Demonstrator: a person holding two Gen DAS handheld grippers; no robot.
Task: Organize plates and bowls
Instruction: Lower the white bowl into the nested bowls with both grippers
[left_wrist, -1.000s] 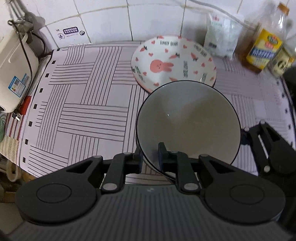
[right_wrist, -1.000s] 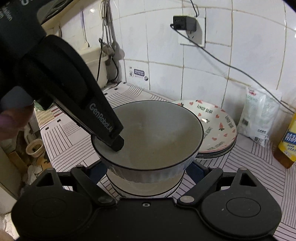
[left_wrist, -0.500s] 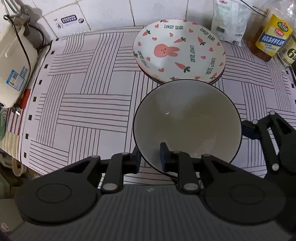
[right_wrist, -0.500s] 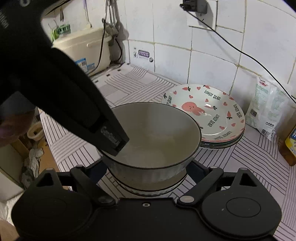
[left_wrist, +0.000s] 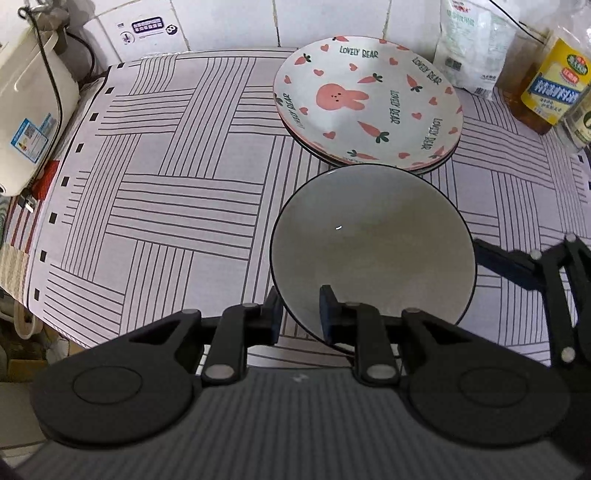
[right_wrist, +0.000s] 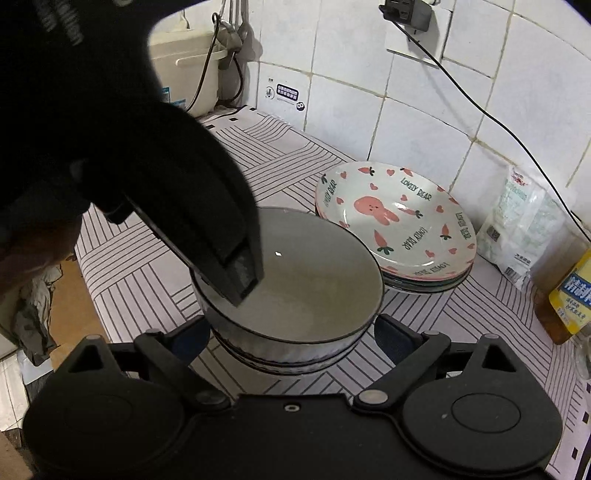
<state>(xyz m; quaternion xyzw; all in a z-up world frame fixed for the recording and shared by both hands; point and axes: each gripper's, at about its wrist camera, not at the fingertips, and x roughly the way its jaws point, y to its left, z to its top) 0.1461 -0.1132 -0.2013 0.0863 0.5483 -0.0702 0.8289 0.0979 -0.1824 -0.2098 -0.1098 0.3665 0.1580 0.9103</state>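
In the left wrist view, the near rim of the grey bowl (left_wrist: 373, 247) is pinched by the left gripper (left_wrist: 298, 314), one finger outside the wall and one inside, the jaws nearly closed on it. The bowl is seen just in front of the plates (left_wrist: 369, 103), a stack with a rabbit print, on the striped cloth (left_wrist: 166, 192). A rice cooker (left_wrist: 29, 107) is seen far left of the plates, a bag (left_wrist: 472, 48) and a bottle (left_wrist: 550, 85) to their right.

In the right wrist view, the bowl is shown nested in a lower bowl (right_wrist: 280, 363), left of the plates. The right gripper (right_wrist: 286, 338) is held wide open, its pads on either side of the bowls without touching them.
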